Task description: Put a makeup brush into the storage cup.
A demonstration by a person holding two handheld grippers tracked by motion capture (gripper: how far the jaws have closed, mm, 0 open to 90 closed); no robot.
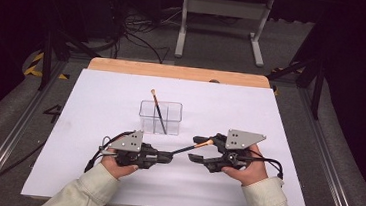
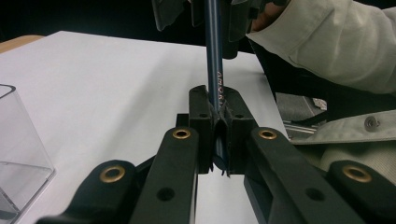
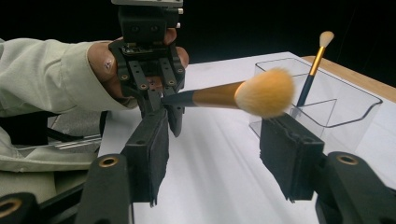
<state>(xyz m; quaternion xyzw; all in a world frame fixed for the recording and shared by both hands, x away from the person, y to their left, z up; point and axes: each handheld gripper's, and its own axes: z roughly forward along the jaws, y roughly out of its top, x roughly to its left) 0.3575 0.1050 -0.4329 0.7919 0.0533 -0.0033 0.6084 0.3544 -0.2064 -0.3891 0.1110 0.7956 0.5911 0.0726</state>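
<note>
Slim dark-handled brush (image 1: 187, 149) with fluffy tan bristles pinched in left tongs (image 1: 170, 156), right tongs (image 1: 195, 148) spread around its tip.

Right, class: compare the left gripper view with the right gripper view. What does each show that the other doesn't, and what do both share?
Left gripper view alone: pale lettering on the dark handle, pinched between the left gripper's shut jaws. Right gripper view alone: the makeup brush's fluffy head between the right gripper's open pads, untouched, and a second brush standing in the clear organizer. Both share: that held brush, the organizer, the white table cover, a pale sleeve.
</note>
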